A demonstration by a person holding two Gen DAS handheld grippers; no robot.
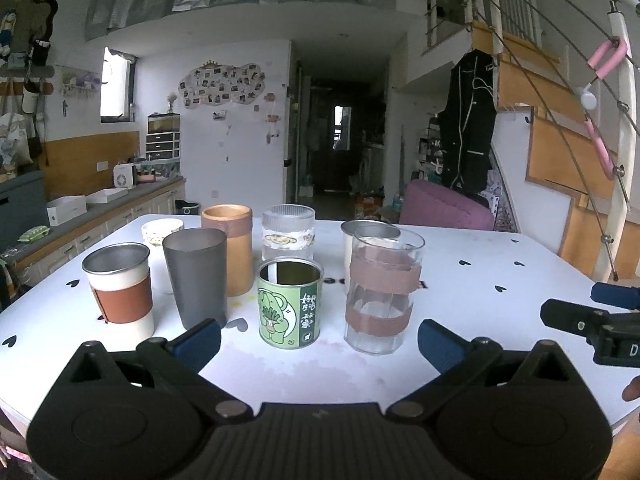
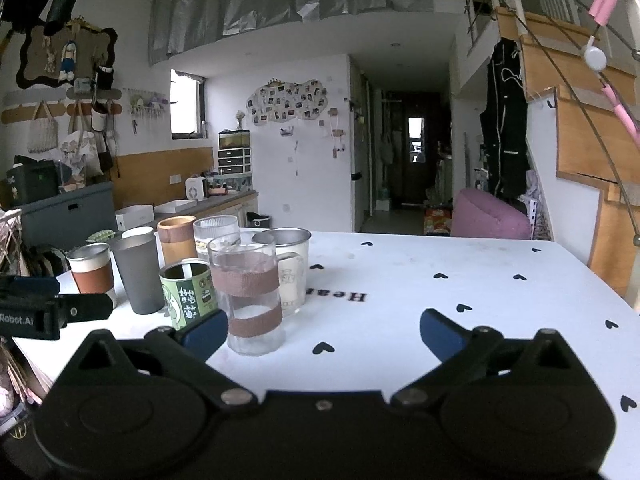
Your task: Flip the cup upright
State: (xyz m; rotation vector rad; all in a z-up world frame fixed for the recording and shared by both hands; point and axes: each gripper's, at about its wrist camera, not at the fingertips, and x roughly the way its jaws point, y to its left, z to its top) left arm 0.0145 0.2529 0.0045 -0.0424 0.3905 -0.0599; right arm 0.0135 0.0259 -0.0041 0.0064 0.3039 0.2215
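Cups are all standing upright in a cluster on the white heart-print tabletop (image 1: 500, 264), mouths facing up, none lying on its side. Going left to right in the left wrist view: steel cup with brown sleeve (image 1: 120, 290) is sitting far left, grey tumbler (image 1: 197, 278) just beside it with a small white cup (image 1: 162, 230) peeking behind, wooden cup (image 1: 232, 252) standing behind the tumbler, green can (image 1: 290, 304) sitting front centre with a ribbed clear glass (image 1: 288, 234) behind it, and the clear glass with brown bands (image 1: 382, 292) standing right of the can, partly covering a steel mug (image 1: 362, 236). Left claw (image 1: 318, 338) is hovering near the can and banded glass, fingers spread wide, gripping nothing. Right claw (image 2: 324, 330) is hovering over bare tabletop right of the cluster, fingers also spread wide, nothing between them.
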